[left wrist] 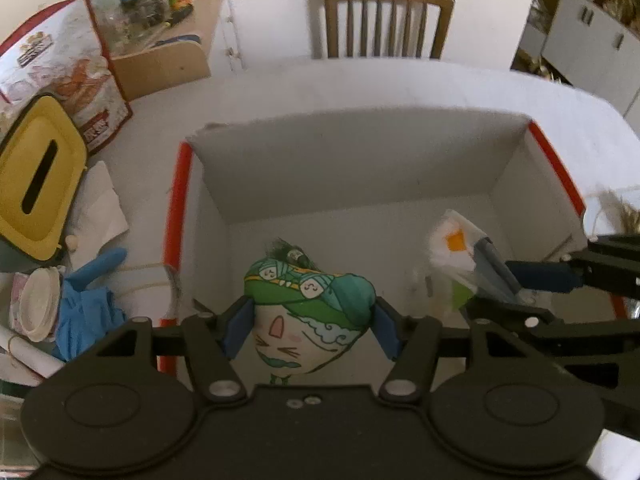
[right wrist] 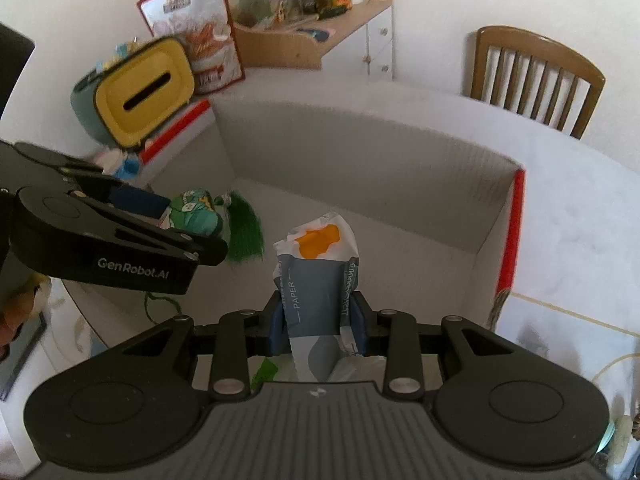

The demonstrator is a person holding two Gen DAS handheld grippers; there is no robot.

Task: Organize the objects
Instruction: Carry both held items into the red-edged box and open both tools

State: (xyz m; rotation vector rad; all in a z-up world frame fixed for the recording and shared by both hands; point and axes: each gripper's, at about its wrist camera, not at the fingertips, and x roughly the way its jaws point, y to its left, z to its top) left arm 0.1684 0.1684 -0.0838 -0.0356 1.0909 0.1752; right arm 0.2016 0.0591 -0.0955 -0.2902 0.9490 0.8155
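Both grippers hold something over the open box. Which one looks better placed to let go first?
Probably right. The right gripper holds the tissue pack well inside the box, over bare floor. The left gripper holds the cloth charm nearer the box's near edge.

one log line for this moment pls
left tongs: shut on plush sachet | right tongs: shut on tissue pack | both over open white box

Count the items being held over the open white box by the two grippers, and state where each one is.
2. A cartoon-printed pouch sits between the left gripper fingers, over the white box's left side; a tissue packet sits in the right gripper, over the right side.
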